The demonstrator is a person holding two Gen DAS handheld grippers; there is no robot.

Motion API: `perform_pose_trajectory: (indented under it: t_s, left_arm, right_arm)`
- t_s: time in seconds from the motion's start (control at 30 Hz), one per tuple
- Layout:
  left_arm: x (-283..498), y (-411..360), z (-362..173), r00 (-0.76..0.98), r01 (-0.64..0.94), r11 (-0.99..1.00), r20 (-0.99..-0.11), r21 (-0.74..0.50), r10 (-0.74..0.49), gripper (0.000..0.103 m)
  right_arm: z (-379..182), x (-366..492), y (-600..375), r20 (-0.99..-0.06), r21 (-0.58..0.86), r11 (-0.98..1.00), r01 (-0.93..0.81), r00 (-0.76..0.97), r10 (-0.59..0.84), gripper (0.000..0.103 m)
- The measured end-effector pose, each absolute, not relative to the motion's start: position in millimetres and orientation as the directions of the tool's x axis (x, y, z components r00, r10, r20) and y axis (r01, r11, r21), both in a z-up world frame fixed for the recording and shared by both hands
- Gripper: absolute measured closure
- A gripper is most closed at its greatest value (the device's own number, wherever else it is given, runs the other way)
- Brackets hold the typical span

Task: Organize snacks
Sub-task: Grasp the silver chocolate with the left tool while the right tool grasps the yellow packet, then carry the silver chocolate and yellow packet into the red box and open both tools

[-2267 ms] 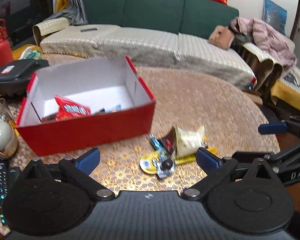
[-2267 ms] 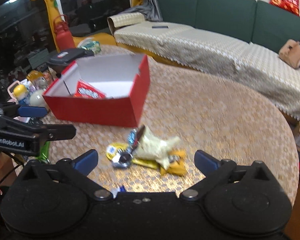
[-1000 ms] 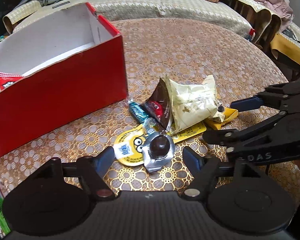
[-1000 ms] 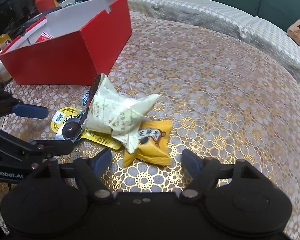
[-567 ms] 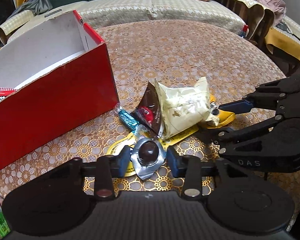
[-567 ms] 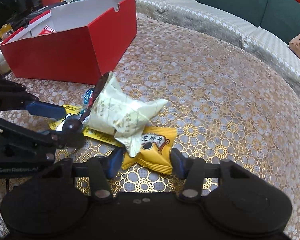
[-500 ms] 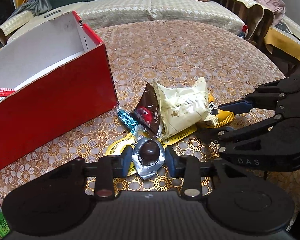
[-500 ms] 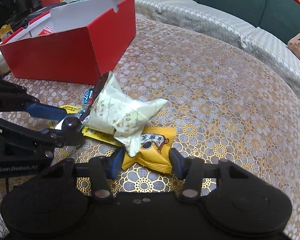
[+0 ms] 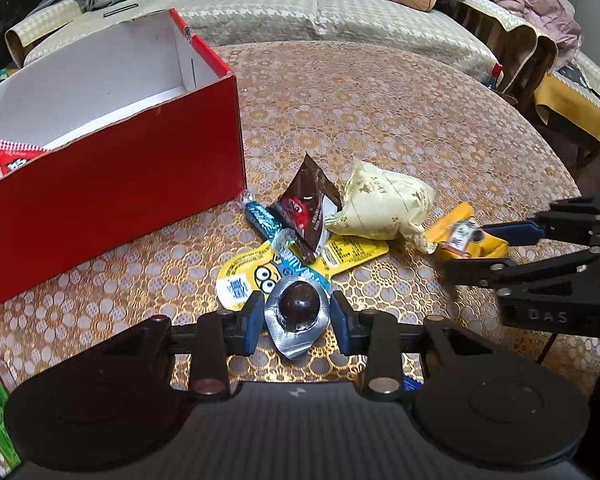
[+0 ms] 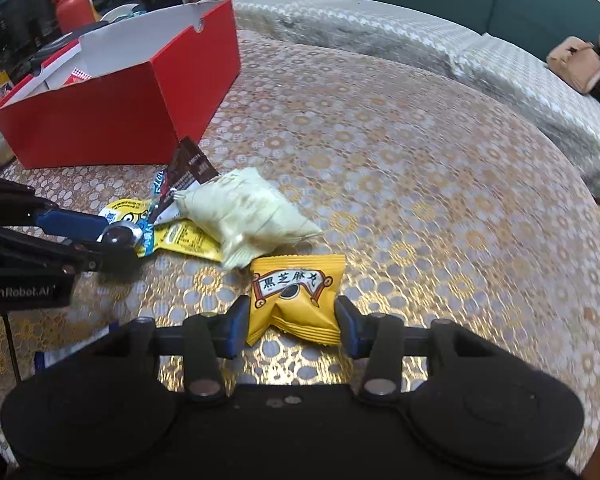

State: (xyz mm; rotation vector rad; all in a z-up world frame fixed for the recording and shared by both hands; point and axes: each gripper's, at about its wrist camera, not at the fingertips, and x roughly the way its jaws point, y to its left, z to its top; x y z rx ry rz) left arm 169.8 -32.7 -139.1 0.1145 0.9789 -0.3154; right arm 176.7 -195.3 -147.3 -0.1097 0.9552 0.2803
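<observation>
Both claws are seen closed on snacks. Between the blue pads of the left gripper a crinkled silver foil packet with a dark, glossy domed centre is pinched; between those of the right gripper a puffy orange pillow pack printed with black characters is clamped at its sides.

Four more snacks are counted in the loose heap on the table, which is covered in a gold and white floral lace-patterned cloth: a plump, wrinkled pale yellow bag, a brown sachet with a red cartoon face standing tilted, a shiny teal twisted candy, and a flat yellow pouch with a goggle-eyed figure, lying under the others and just touching the foil packet.

One open rectangular red cardboard box, white inside, is set just left of the heap; a single red packet is visible in it.
</observation>
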Motion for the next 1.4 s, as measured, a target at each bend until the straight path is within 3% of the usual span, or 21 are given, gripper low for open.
perform_pose_trajectory:
  t_s: [0.73,1.4]
  left_arm:
    - [131.4,-7.3,-59.2,0.645,0.22,0.975,-0.743,-0.044,-0.179,0.068]
    - [178.0,37.3,17.6,0.776,0.139,0.99,-0.623,0.02,-0.096,0.068]
  right_arm:
    - [-55.6,130.4,-169.7,-0.699,0.04,0.94,-0.34,0.662,0.269,0.058]
    - [11.2,187.1,-97.8,-0.615,-0.057,0.9,-0.432,0.726,0.309,0.058]
